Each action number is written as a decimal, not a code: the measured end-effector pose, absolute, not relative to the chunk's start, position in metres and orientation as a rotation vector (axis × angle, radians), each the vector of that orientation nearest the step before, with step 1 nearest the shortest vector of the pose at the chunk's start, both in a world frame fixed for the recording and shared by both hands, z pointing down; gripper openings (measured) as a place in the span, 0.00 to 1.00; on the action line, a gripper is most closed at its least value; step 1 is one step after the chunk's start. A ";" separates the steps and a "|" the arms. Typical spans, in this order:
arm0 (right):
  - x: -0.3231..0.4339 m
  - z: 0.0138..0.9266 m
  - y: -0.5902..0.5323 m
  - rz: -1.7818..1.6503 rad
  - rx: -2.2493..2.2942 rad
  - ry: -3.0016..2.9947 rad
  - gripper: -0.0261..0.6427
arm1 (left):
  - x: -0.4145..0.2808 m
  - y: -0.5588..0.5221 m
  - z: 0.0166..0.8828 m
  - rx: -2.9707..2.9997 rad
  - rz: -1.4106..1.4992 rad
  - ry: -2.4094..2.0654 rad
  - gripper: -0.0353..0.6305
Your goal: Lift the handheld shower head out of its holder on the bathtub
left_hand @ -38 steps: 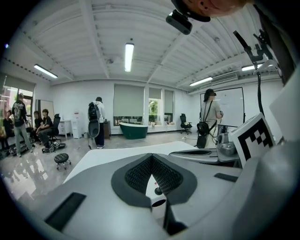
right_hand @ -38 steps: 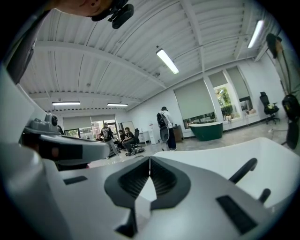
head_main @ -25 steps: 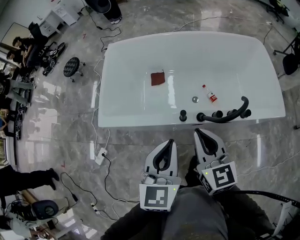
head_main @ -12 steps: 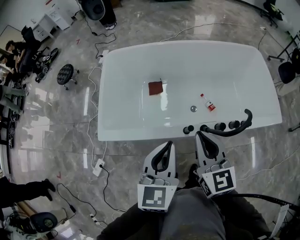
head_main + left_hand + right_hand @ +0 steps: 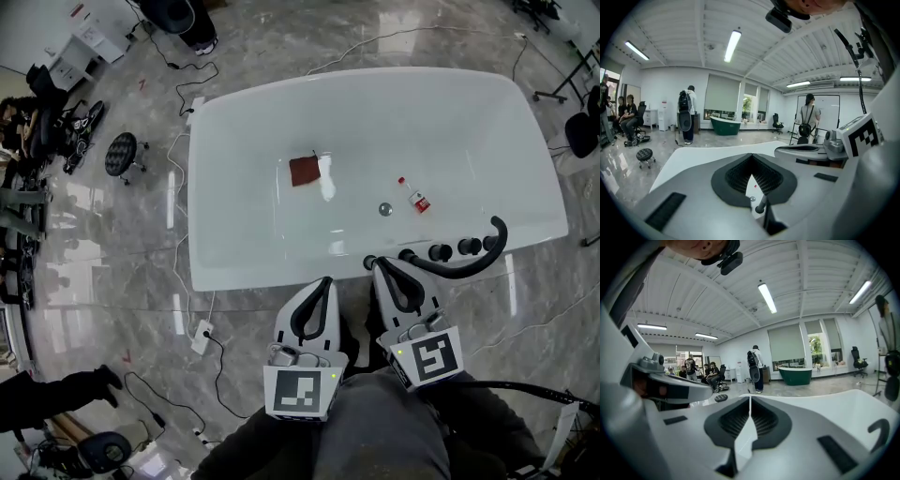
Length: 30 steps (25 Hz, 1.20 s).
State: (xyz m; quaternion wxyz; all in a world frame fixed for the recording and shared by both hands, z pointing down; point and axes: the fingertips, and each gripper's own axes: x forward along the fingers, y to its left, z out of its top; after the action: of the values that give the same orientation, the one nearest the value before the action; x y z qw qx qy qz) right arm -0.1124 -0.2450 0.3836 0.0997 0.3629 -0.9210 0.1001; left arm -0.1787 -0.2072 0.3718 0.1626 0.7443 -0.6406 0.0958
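**Both grippers clenched and empty, short of the shower head**

From the head view: a white tub on a grey marble floor, long side across the picture. Along its near rim, right of middle, the black shower head, curved, lying just in front of three black knobs. One end beside a fitting on the rim, the other hooked up toward the tub's right corner. Seated in a holder or only resting there: cannot tell.

Left gripper and right gripper side by side before the near rim, both pointed at the tub. Right tips at the rim's edge, near the shower head's left end; touching it or not, cannot tell. Left tips further left, apart from it.

In the left gripper view, jaws pressed tip to tip, nothing caught between. In the right gripper view, the same: clenched on nothing, with the shower head's hooked end at the far right over the white rim.

Inside the tub: a red cloth, a small bottle, a drain. On the floor to the left: a stool, a power strip, loose cables.
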 end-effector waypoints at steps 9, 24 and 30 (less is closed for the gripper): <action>-0.103 0.391 -0.281 0.339 0.990 -2.712 0.05 | -0.161 -0.248 0.376 2.092 0.298 -1.850 0.06; -0.104 0.387 -0.314 0.376 0.835 -2.879 0.05 | -0.139 -0.285 0.377 2.051 0.333 -1.899 0.06; -0.121 0.401 -0.307 0.388 0.820 -2.848 0.11 | -0.153 -0.283 0.393 2.074 0.333 -1.858 0.06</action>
State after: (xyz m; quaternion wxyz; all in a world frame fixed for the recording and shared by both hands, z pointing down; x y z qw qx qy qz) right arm -0.1209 -0.3069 0.4013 0.0761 0.2736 -0.9501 0.1295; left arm -0.1525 -0.2833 0.3928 0.1681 0.7290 -0.6531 0.1172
